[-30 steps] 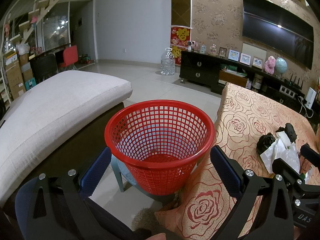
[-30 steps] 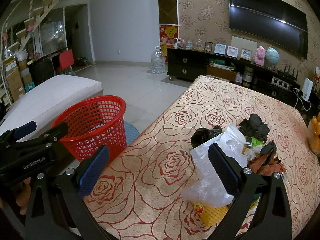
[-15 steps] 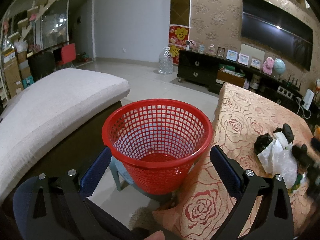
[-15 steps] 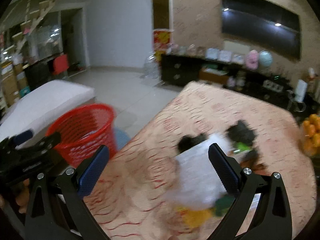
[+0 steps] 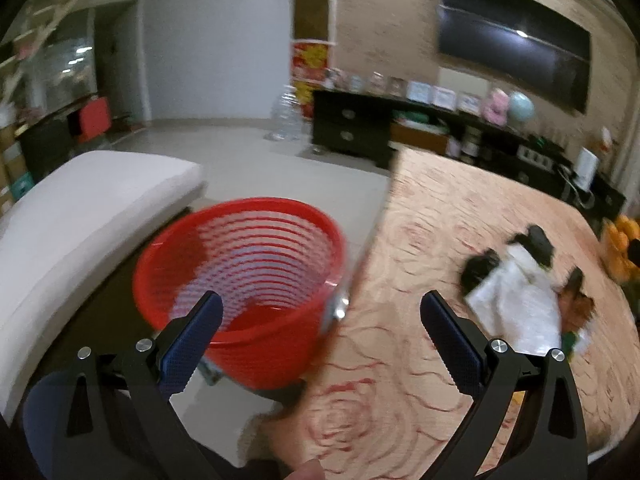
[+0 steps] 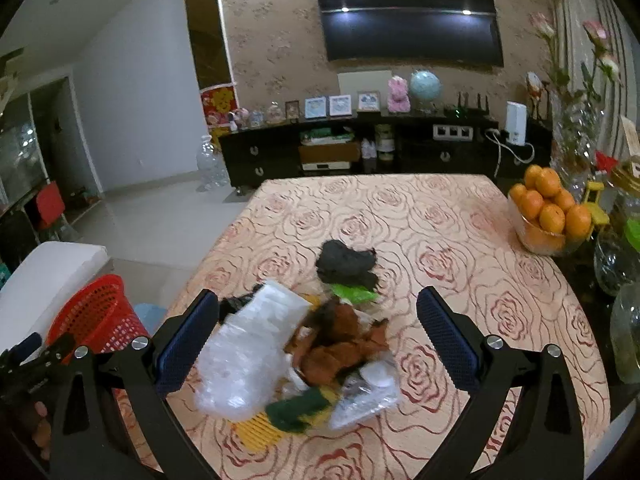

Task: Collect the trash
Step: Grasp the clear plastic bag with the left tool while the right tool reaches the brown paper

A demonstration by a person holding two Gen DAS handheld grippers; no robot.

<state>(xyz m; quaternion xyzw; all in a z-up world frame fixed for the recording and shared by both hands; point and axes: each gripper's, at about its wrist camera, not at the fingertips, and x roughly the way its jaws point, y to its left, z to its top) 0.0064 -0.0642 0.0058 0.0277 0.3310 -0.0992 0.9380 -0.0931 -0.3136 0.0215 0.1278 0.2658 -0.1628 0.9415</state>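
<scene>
A pile of trash (image 6: 304,344) lies on the rose-patterned table (image 6: 440,240): clear plastic bags, brown scraps, black crumpled pieces and yellow and green wrappers. My right gripper (image 6: 318,324) is open, its jaws standing on either side of the pile, just above it. The pile also shows in the left wrist view (image 5: 520,292), to the right. A red mesh basket (image 5: 244,276) stands empty beside the table's left edge; it also shows in the right wrist view (image 6: 96,316). My left gripper (image 5: 320,320) is open and empty above the basket's right rim and the table edge.
A bowl of oranges (image 6: 548,212) and glass jars (image 6: 616,260) stand at the table's right side. A white cushioned bench (image 5: 80,216) is left of the basket. A dark TV cabinet (image 6: 360,152) stands against the far wall.
My right gripper has swung right and forward over the trash pile. My left gripper has shifted right, so the basket now sits to its left.
</scene>
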